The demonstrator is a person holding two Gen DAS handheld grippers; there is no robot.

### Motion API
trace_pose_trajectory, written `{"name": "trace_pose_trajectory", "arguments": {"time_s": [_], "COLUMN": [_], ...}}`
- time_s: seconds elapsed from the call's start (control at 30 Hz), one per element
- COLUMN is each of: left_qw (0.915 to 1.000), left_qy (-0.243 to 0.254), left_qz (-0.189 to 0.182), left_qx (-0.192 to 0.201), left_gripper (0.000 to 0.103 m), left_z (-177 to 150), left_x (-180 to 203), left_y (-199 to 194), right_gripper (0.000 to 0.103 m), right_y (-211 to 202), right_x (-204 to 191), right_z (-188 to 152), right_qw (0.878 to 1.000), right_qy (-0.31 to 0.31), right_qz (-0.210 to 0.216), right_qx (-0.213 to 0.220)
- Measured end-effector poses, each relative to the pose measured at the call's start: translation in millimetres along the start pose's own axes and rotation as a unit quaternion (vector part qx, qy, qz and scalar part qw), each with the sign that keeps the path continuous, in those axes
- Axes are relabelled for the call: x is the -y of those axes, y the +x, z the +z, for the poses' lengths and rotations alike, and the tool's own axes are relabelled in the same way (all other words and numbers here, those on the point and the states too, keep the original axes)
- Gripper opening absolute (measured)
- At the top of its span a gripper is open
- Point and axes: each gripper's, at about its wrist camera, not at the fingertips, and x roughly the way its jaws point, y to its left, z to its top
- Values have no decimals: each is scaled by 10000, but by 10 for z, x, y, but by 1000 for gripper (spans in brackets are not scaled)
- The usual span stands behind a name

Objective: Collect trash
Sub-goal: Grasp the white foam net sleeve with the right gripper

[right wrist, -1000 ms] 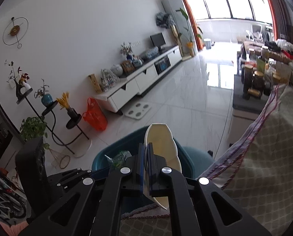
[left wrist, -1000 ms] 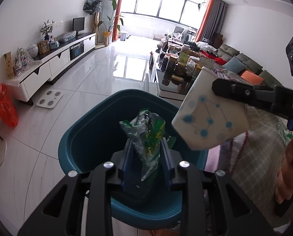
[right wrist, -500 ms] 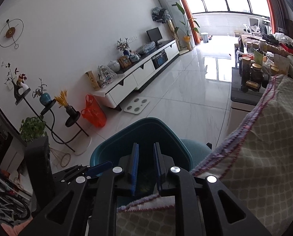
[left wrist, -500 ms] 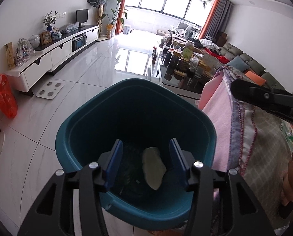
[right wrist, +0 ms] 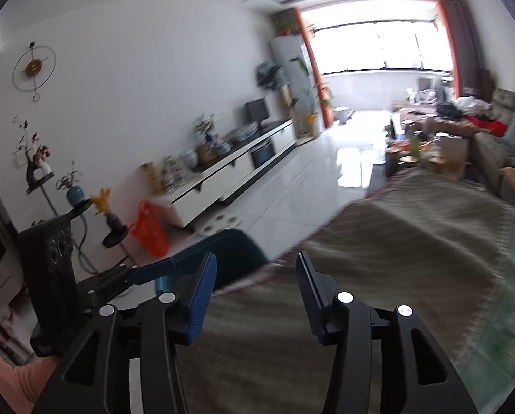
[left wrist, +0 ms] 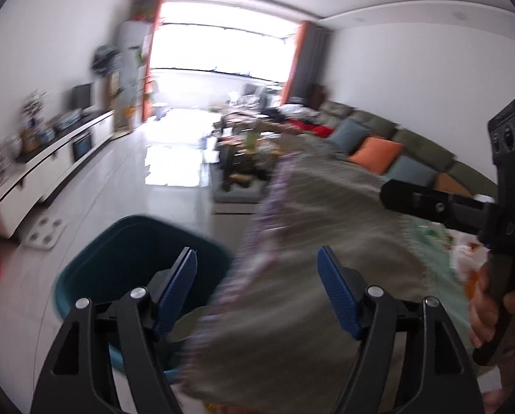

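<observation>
The left claw [left wrist: 257, 276] hangs with its blue-padded fingers spread wide and nothing between them. Just below and to its left sits the teal bin [left wrist: 119, 262], on the floor against the edge of the cloth-covered surface [left wrist: 326, 234]; a pale scrap [left wrist: 185, 324] shows inside the bin behind the claw's left finger, too blurred to identify. The surface fills the space ahead and right of this claw. The right claw [right wrist: 255, 265] is likewise apart and empty, poised over the grey patterned cloth [right wrist: 395, 258]. The bin [right wrist: 223, 252] lies ahead of it to the left, partly hidden by its left finger [right wrist: 202, 293], and the left claw's blue tip [right wrist: 154, 270] reaches in beside the bin's rim. Both views are motion-blurred.
</observation>
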Motion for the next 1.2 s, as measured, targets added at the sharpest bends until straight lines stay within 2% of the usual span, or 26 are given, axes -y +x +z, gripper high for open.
{"name": "trace_pose_trajectory", "arguments": {"time_s": [0.1, 0.27, 0.4, 0.53, 0.67, 0.83, 1.1, 1.2], "left_qw": [9989, 9920, 9838, 9734, 9658, 9590, 9518, 9480], "left_qy": [186, 530, 776, 984, 1097, 1087, 878, 846], "left_qz": [-422, -1135, -1556, -1936, -2120, -2257, -2356, -2447], "left_qx": [-26, -172, -424, -729, -1011, -1329, -1760, -1852], "left_gripper": [73, 73, 73, 73, 73, 73, 71, 61], "left_z": [22, -15, -134, -203, -280, -344, -364, -367], "left_x": [324, 909, 1301, 1681, 1942, 2137, 2184, 2200], "left_y": [47, 184, 319, 526, 708, 910, 1137, 1195], "right_gripper": [50, 52, 53, 54, 57, 57, 57, 52], "right_y": [-357, -849, -1214, -1587, -1829, -1978, -1972, -1969], "right_x": [130, 319, 510, 699, 887, 1155, 1433, 1488], "right_z": [-92, -265, -401, -582, -695, -839, -966, -1008], "right_qw": [9991, 9947, 9878, 9758, 9607, 9451, 9383, 9387], "right_qy": [65, 247, 401, 529, 675, 930, 1134, 1128], "right_qz": [-347, -882, -1358, -1959, -2527, -2992, -3183, -3187], "right_qx": [225, 468, 645, 816, 931, 931, 740, 671]}}
